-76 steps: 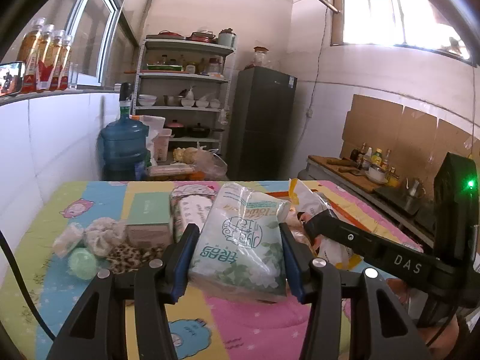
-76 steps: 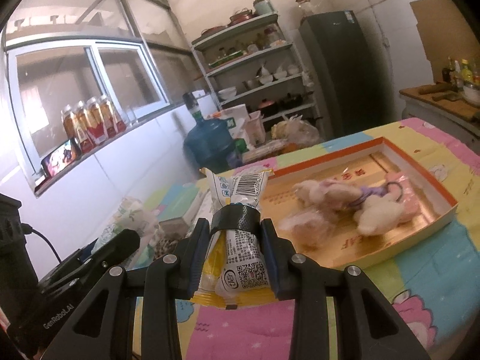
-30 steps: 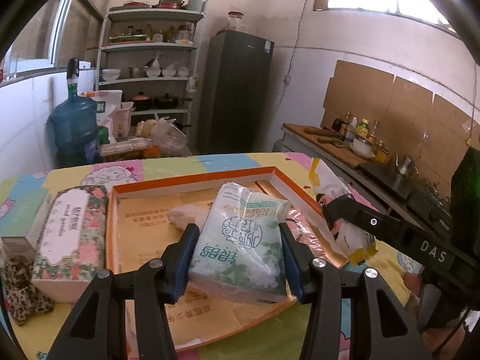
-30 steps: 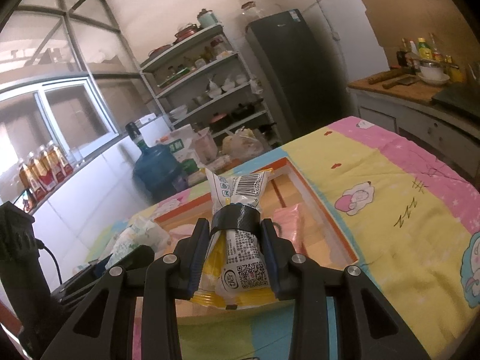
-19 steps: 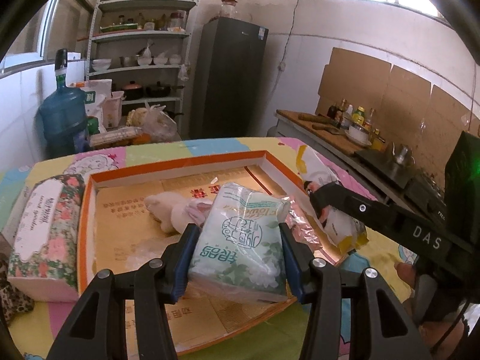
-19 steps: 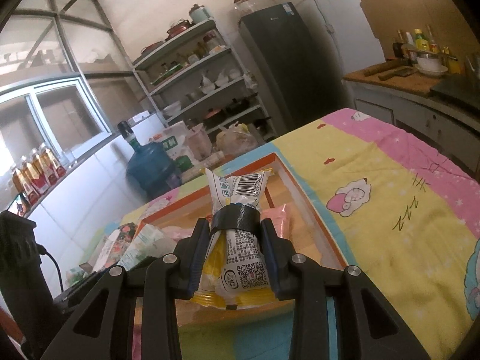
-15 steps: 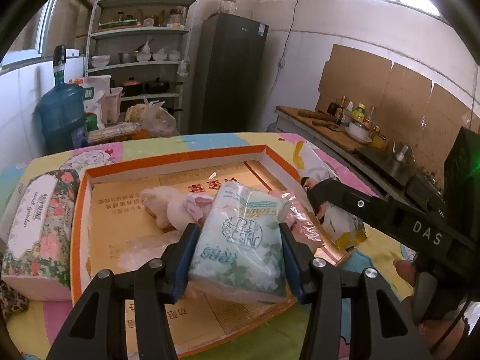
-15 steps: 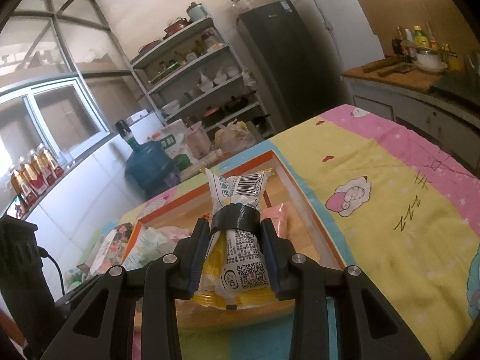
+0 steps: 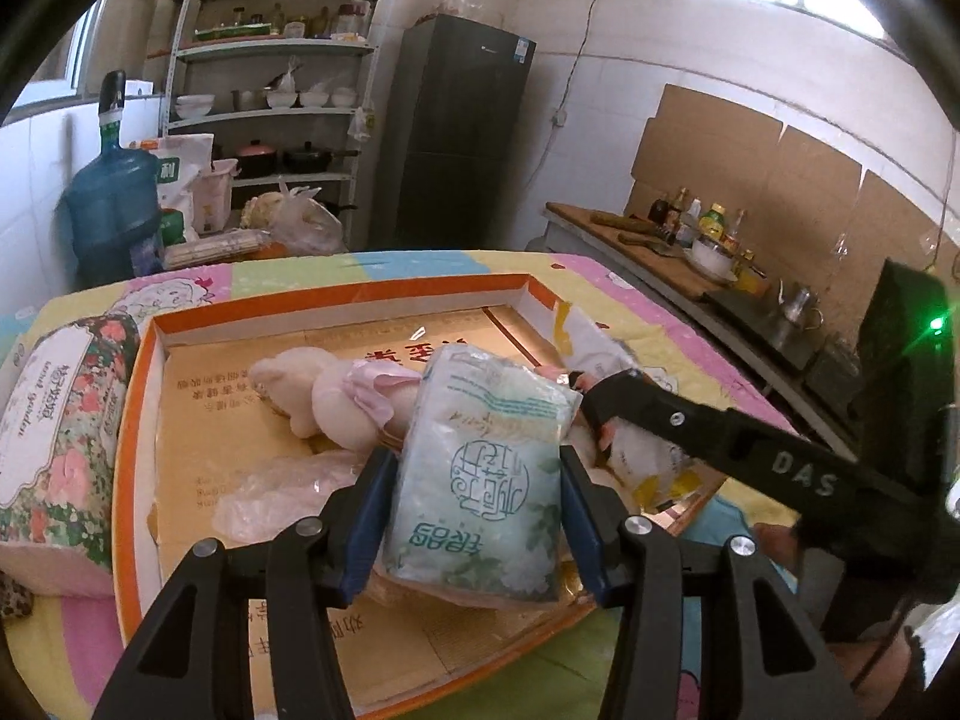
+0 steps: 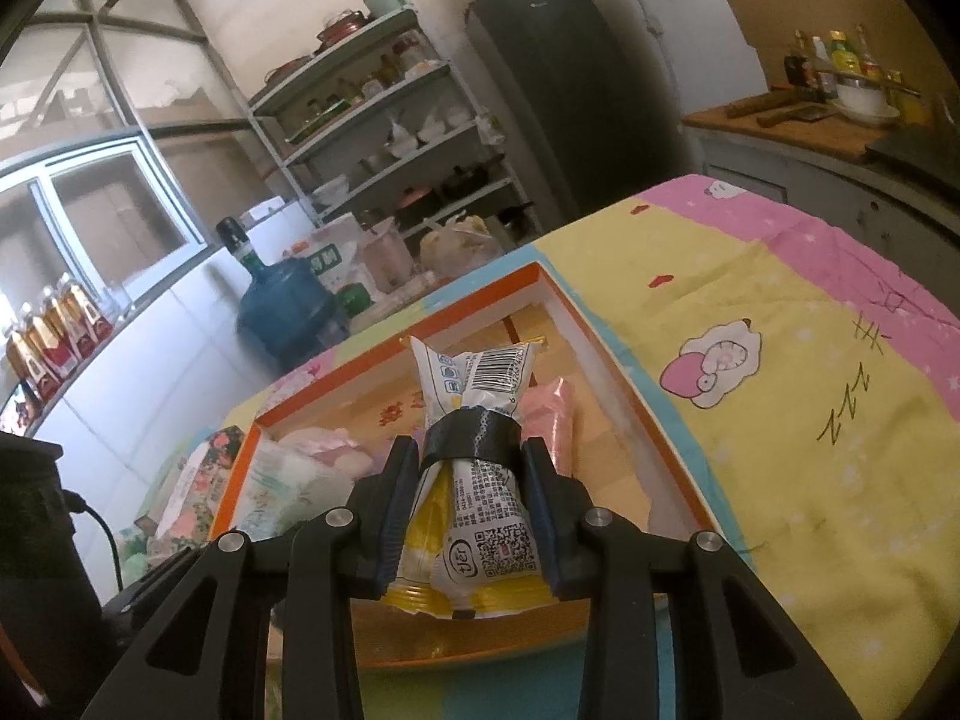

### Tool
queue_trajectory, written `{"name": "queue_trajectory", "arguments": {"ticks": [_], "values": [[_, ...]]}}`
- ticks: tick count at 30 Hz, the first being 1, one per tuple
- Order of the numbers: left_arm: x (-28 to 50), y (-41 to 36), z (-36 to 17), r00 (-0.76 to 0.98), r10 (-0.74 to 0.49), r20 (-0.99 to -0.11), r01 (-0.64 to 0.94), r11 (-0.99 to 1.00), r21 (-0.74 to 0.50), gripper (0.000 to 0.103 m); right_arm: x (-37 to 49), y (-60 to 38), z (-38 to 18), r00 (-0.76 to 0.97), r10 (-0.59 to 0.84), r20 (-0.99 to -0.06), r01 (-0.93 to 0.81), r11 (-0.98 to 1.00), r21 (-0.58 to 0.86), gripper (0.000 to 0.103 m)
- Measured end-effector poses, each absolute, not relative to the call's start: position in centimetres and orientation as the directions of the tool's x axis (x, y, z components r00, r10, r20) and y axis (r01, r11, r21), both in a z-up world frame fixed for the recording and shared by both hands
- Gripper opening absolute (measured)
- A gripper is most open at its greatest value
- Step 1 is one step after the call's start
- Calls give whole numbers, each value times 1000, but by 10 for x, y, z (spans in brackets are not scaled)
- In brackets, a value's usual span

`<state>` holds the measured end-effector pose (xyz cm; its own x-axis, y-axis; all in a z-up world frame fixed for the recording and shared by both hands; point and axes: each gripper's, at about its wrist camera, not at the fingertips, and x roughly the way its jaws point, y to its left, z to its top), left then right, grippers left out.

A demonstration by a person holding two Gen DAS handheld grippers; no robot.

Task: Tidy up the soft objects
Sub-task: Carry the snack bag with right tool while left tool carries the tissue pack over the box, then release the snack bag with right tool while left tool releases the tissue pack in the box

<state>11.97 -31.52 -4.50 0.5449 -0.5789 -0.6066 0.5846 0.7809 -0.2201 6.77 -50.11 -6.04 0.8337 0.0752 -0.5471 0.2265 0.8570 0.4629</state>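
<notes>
Orange-rimmed cardboard tray (image 9: pixel 144 360) flat on the bench, on a pastel cartoon cloth (image 10: pixel 810 372). Above the tray's near half, left tongs (image 9: pixel 474 516) clamped on a pale green tissue pack (image 9: pixel 480 468), blue pads pressed against its two sides, the pack's lower end just over the tray floor; contact with the floor not clear. Behind the pack, inside the tray, a cream plush toy (image 9: pixel 318 390) with a pink frill, and a crumpled clear plastic bag (image 9: pixel 276 492) beside it toward the tray's near left corner. Over the tray's right part, right tongs (image 10: pixel 474 510) around a yellow-and-white snack packet (image 10: pixel 474 516) banded with black tape, jaws opening, the packet between the pads and touching them. Just beyond that packet, inside the tray near its right wall, a pink wrapped packet (image 10: pixel 549 414). Outside the tray, against its left wall, a floral tissue box (image 9: pixel 54 450). Far behind the tray, a blue water jug (image 9: pixel 111 204), a shelf rack (image 9: pixel 270 114) and a dark fridge (image 9: pixel 456 132).
</notes>
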Motion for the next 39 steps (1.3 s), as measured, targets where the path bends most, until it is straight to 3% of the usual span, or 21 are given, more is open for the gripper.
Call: {"name": "queue_trajectory", "arguments": {"ticks": [7, 13, 19, 39], "values": [[111, -310, -37, 584, -579, -569, 588, 785, -194, 79, 65, -503, -61, 839, 85, -537, 228, 842, 489, 44], [113, -300, -34, 600, -572, -559, 568, 797, -206, 80, 62, -502, -58, 849, 88, -521, 220, 837, 500, 54], [108, -289, -27, 621, -576, -533, 562, 800, -210, 88, 59, -498, -50, 855, 81, -513, 220, 839, 498, 64], [90, -242, -4, 691, -571, -444, 535, 816, -217, 94, 45, -468, -24, 873, 35, -486, 223, 858, 462, 76]]}}
